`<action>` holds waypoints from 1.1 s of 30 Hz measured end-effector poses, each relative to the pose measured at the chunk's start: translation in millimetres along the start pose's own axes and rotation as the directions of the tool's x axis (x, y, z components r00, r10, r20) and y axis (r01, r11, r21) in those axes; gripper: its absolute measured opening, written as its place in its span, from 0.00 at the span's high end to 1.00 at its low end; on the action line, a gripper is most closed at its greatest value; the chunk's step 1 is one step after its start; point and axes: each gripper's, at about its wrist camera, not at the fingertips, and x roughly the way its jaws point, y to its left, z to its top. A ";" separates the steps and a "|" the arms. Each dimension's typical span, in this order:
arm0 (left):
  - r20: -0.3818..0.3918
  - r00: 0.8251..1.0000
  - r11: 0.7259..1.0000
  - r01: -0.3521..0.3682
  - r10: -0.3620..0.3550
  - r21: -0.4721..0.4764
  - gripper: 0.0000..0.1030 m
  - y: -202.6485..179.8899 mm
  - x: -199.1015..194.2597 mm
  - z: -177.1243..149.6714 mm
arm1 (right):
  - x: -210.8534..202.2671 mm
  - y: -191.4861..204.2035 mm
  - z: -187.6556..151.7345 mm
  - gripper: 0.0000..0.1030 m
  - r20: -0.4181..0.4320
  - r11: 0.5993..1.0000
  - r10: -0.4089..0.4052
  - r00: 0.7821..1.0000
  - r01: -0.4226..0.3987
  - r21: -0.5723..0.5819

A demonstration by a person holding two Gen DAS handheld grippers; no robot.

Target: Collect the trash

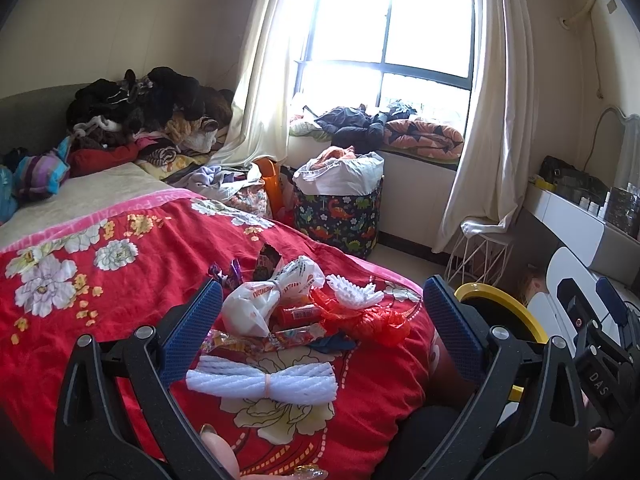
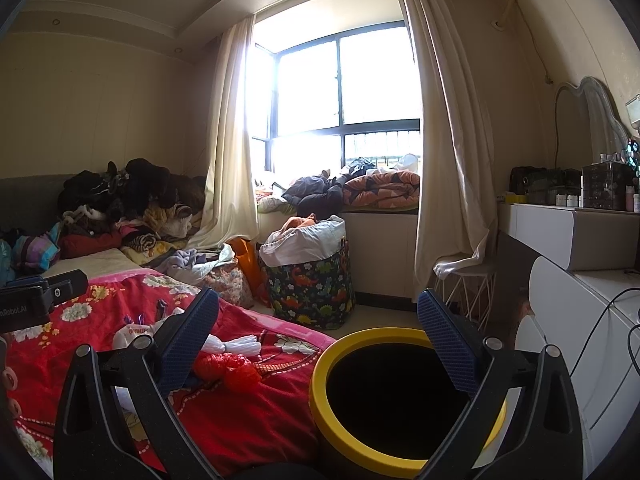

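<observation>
Trash lies in a heap on the red flowered blanket [image 1: 120, 280]: a knotted white plastic bag [image 1: 264, 300], a white foam net [image 1: 262, 382] nearest me, a second foam net [image 1: 354, 292], crumpled red plastic [image 1: 376, 322], a red tube [image 1: 298, 314] and candy wrappers [image 1: 240, 344]. My left gripper [image 1: 320, 332] hangs open above the heap, holding nothing. My right gripper [image 2: 318, 336] is open and empty over the yellow-rimmed black bin [image 2: 344, 436], which stands beside the bed. The red plastic [image 2: 228, 368] and a white net [image 2: 236, 346] show left of the bin.
A dinosaur-print hamper [image 1: 338, 216] full of laundry stands near the window. Clothes are piled at the bed's head [image 1: 148, 112] and on the window ledge [image 1: 376, 128]. A white dresser [image 2: 576, 280] runs along the right wall, with a wire stool [image 2: 464, 284] by the curtain.
</observation>
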 end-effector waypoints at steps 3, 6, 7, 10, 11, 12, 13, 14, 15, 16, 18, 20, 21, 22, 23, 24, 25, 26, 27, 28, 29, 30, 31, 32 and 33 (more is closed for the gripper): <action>-0.002 1.000 1.000 0.001 -0.001 0.000 0.10 0.3 0.9 -1.8 | 0.5 0.4 -0.8 0.06 -0.003 1.000 0.000 1.000 0.000 -0.001; -0.002 1.000 1.000 -0.001 0.001 -0.001 0.10 1.4 1.2 -2.7 | 2.0 1.2 -3.1 0.06 -0.010 1.000 0.008 1.000 -0.008 0.000; -0.003 1.000 1.000 -0.002 0.002 -0.002 0.10 2.0 1.9 -3.3 | 2.3 1.9 -3.8 0.06 -0.014 1.000 0.015 1.000 -0.015 0.000; -0.006 1.000 1.000 -0.009 0.009 -0.007 0.10 5.5 2.8 -4.0 | 5.1 4.7 -5.7 0.06 -0.033 0.999 0.045 0.998 -0.045 -0.004; -0.006 1.000 1.000 -0.016 0.016 -0.013 0.10 8.1 3.0 -4.2 | 6.7 6.0 -6.0 0.06 -0.038 0.998 0.058 0.998 -0.058 -0.007; -0.007 1.000 1.000 -0.021 0.021 -0.021 0.10 11.9 3.9 -2.9 | 8.3 7.6 -5.9 0.06 -0.044 0.997 0.074 0.996 -0.075 -0.012; -0.005 1.000 0.999 -0.029 0.029 -0.030 0.10 16.2 4.6 -1.3 | 10.1 9.9 -5.1 0.06 -0.051 0.996 0.091 0.995 -0.092 -0.020; -0.003 0.999 0.999 -0.039 0.039 -0.037 0.10 19.9 4.9 -1.1 | 11.9 13.1 -5.1 0.06 -0.057 0.994 0.106 0.993 -0.107 -0.027; -0.006 0.999 0.998 -0.049 0.049 -0.044 0.10 23.8 6.3 1.3 | 14.1 16.9 -4.5 0.06 -0.064 0.992 0.122 0.990 -0.124 -0.033; -0.009 0.998 0.997 -0.061 0.060 -0.053 0.10 28.0 7.5 2.4 | 16.6 21.6 -4.2 0.06 -0.075 0.989 0.142 0.987 -0.145 -0.041; -0.011 0.997 0.994 -0.081 0.081 -0.070 0.10 36.9 8.9 3.6 | 20.9 30.5 -4.3 0.06 -0.093 0.981 0.180 0.979 -0.185 -0.055; -0.016 0.995 0.991 -0.101 0.100 -0.088 0.10 46.7 10.4 4.7 | 25.6 39.0 -2.7 0.06 -0.110 0.973 0.211 0.971 -0.220 -0.067; -0.017 0.994 0.989 -0.110 0.109 -0.096 0.10 52.2 11.3 5.2 | 28.1 43.9 -2.9 0.06 -0.120 0.969 0.228 0.966 -0.238 -0.073; -0.019 0.993 0.987 -0.120 0.119 -0.102 0.10 57.3 12.1 5.8 | 30.1 47.9 -2.6 0.06 -0.130 0.964 0.243 0.961 -0.254 -0.077; -0.022 0.991 0.985 -0.134 0.132 -0.113 0.10 63.2 13.4 6.6 | 32.8 52.1 -2.4 0.06 -0.141 0.959 0.258 0.956 -0.270 -0.082; -0.024 0.990 0.983 -0.141 0.139 -0.121 0.10 68.1 14.3 7.1 | 36.0 56.7 -1.9 0.06 -0.155 0.954 0.272 0.950 -0.288 -0.088; -0.027 0.989 0.980 -0.150 0.148 -0.132 0.10 74.2 15.5 7.5 | 39.1 62.4 -2.1 0.06 -0.168 0.946 0.292 0.942 -0.310 -0.093; -0.032 0.987 0.977 -0.158 0.155 -0.141 0.10 79.1 16.9 7.7 | 42.7 67.1 -2.4 0.06 -0.182 0.939 0.309 0.933 -0.330 -0.100; -0.037 0.987 0.976 -0.162 0.158 -0.147 0.10 83.2 18.7 8.0 | 46.6 72.5 -2.5 0.06 -0.198 0.932 0.319 0.927 -0.344 -0.110; -0.045 0.985 0.974 -0.169 0.164 -0.153 0.10 87.8 21.3 8.3 | 49.8 77.3 -3.0 0.06 -0.212 0.926 0.330 0.920 -0.359 -0.118; -0.052 0.984 0.972 -0.176 0.170 -0.158 0.10 91.1 23.1 8.5 | 53.2 81.7 -3.3 0.06 -0.227 0.919 0.341 0.912 -0.374 -0.122; -0.059 0.984 0.971 -0.177 0.170 -0.163 0.10 94.8 25.3 8.8 | 57.1 84.0 -3.3 0.06 -0.237 0.915 0.349 0.907 -0.385 -0.123; -0.065 0.984 0.970 -0.175 0.166 -0.167 0.10 98.4 27.8 8.9 | 60.3 87.1 -3.3 0.06 -0.246 0.909 0.361 0.900 -0.398 -0.121; -0.068 0.984 0.971 -0.172 0.162 -0.168 0.10 100.5 29.4 8.8 | 63.7 89.9 -3.0 0.06 -0.256 0.905 0.370 0.893 -0.409 -0.120; -0.073 0.985 0.972 -0.165 0.154 -0.169 0.10 102.4 32.1 8.9 | 66.8 92.1 -2.5 0.06 -0.261 0.901 0.378 0.888 -0.417 -0.117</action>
